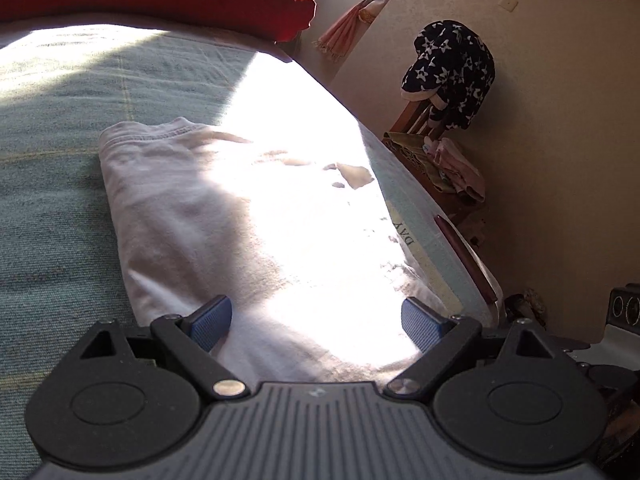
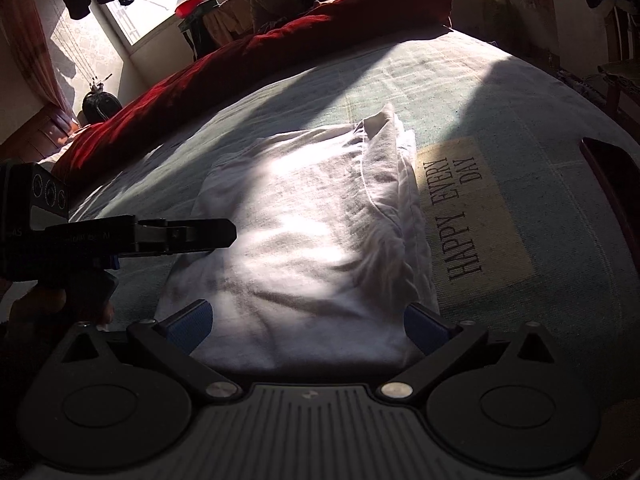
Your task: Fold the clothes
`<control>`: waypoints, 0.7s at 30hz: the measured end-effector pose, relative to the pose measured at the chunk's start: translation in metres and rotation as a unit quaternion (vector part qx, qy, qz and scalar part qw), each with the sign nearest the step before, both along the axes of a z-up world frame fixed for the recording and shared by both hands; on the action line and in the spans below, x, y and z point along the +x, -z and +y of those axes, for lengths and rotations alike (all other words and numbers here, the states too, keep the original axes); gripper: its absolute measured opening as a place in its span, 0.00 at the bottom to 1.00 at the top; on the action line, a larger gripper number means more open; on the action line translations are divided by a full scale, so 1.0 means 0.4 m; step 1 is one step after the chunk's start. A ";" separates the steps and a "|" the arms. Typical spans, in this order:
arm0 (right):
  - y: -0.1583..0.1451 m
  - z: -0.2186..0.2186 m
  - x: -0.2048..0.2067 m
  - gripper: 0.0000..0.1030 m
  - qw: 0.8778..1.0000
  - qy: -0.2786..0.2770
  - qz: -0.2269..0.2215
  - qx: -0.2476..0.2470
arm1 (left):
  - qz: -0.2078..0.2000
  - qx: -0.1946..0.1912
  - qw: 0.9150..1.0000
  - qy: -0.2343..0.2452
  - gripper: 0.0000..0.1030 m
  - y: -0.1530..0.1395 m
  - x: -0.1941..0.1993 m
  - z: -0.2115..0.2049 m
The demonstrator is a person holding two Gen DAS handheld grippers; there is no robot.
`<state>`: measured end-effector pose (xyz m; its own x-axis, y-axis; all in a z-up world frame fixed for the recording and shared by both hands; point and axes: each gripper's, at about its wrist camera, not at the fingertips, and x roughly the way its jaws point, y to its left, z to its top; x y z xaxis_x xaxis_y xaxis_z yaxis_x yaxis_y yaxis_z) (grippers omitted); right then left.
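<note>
Ahead of both sets of tongs, on the green bedspread (image 2: 500, 92), lies the white T-shirt (image 2: 304, 232), folded into a narrow stack. It looks light, soft and limp, best pinched at a layered hem edge. The left gripper (image 1: 316, 320) and right gripper (image 2: 308, 326) both stand spread, holding nothing.

Red duvet (image 2: 248, 60) along the bed's far edge — star-patterned garment (image 1: 452, 68) on a chair.
</note>
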<state>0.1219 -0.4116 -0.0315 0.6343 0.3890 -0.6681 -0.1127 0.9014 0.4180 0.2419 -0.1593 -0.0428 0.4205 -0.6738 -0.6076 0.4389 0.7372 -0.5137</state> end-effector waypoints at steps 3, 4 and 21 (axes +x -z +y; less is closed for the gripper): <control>-0.001 -0.014 0.005 1.00 1.000 0.001 -0.002 0.008 | 0.006 -0.016 1.000 -0.010 0.89 -0.034 -0.007 0.040; -0.004 -0.019 0.008 1.00 1.000 0.003 -0.004 0.008 | 0.003 -0.023 1.000 -0.014 0.89 -0.046 -0.009 0.060; 0.108 -0.201 0.206 1.00 0.976 0.042 0.044 0.210 | 0.168 -0.181 0.967 -0.065 0.90 0.081 0.062 0.287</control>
<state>0.2042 -0.4921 -0.0747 0.6233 0.5888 -0.5146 0.0077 0.6534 0.7570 0.2667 -0.0446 -0.0753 0.3362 -0.8225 -0.4587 0.1172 0.5198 -0.8462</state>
